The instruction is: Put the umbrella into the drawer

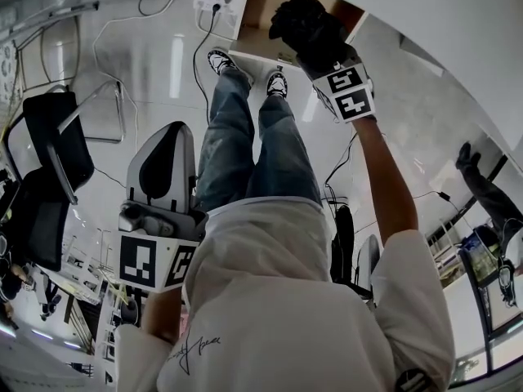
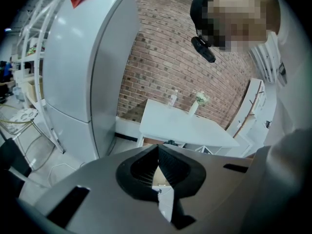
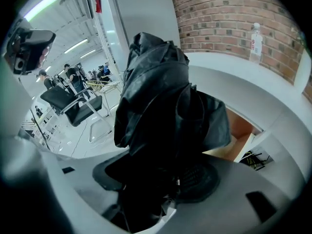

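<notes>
Firmly closed, the right hand-held gripper clamps the folded black umbrella, whose bunched fabric rises from its jaws through the middle of the right gripper view. At the top centre of the head view the umbrella overlaps the brown inside of the open drawer in the white table. At lower left, the left hand-held gripper has its jaws together on nothing, beside the person's jeans.

A black office chair stands on the glossy white floor, and a white power strip lies farther away. A plastic bottle stands upright before the brick wall. A tall grey refrigerator is beside this wall.
</notes>
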`<state>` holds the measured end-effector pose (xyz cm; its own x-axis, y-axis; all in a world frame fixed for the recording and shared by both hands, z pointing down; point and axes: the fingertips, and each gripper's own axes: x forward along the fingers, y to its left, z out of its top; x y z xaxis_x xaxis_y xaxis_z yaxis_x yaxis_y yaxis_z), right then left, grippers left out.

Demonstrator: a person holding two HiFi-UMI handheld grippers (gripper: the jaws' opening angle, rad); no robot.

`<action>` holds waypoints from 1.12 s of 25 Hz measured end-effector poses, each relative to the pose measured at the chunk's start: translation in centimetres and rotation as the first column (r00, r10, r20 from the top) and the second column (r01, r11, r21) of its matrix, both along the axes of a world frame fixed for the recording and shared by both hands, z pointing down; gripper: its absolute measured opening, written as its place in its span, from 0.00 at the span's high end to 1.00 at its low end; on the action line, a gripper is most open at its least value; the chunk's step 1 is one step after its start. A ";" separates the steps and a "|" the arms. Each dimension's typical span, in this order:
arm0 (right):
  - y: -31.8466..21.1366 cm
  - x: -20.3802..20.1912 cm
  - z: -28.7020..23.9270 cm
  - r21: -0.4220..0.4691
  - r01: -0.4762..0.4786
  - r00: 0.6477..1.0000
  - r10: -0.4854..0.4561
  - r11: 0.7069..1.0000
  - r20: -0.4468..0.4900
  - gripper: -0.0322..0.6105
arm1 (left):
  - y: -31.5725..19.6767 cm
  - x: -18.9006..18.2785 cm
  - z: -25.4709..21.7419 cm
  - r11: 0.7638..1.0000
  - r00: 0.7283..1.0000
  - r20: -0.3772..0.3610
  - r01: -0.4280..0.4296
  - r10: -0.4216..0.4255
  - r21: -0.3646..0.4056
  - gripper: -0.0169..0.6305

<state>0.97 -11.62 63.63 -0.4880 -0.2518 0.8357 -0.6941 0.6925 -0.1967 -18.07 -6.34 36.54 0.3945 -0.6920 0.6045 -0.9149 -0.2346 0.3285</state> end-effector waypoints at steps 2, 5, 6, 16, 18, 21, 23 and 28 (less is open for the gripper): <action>-0.2 0.0 0.7 -0.005 0.012 1.000 -0.012 1.000 -0.014 0.53 | 0.1 0.0 0.2 1.000 1.000 -0.004 0.005 -0.005 -0.006 0.96; -0.4 -0.1 1.7 -0.014 0.023 0.999 -0.024 1.000 -0.032 0.53 | 0.3 -0.1 0.2 1.000 1.000 -0.006 0.011 -0.011 -0.015 0.96; -0.6 -0.2 2.1 -0.017 0.028 0.999 -0.028 0.999 -0.039 0.53 | 0.3 -0.1 0.3 1.000 1.000 -0.006 0.013 -0.013 -0.018 0.96; -1.7 -0.5 6.0 -0.055 0.058 0.993 -0.063 0.997 -0.098 0.53 | 0.4 -0.6 1.5 0.998 1.000 0.000 0.020 -0.020 -0.053 0.96; -2.7 -1.2 7.0 -0.066 0.064 0.992 -0.071 0.996 -0.107 0.53 | -0.3 -1.1 2.0 0.998 1.000 0.014 0.009 -0.008 -0.054 0.96; -3.4 -1.6 8.4 -0.070 0.083 0.987 -0.091 0.994 -0.133 0.53 | -0.6 -1.5 2.4 0.998 1.000 0.019 0.002 -0.001 -0.057 0.96; -3.4 -1.6 9.3 -0.076 0.095 0.984 -0.105 0.993 -0.146 0.53 | -0.5 -1.6 2.5 0.998 1.000 0.020 0.007 -0.005 -0.063 0.96; -3.6 -1.5 11.7 -0.115 0.109 0.976 -0.128 0.987 -0.176 0.53 | -0.3 -1.9 3.0 0.997 0.999 0.030 0.013 -0.010 -0.079 0.96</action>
<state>-0.50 -15.18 75.34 -0.3466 -0.1083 0.9317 -0.6393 0.7542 -0.1502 -19.93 -6.60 39.54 0.3677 -0.6456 0.6693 -0.9271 -0.1984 0.3180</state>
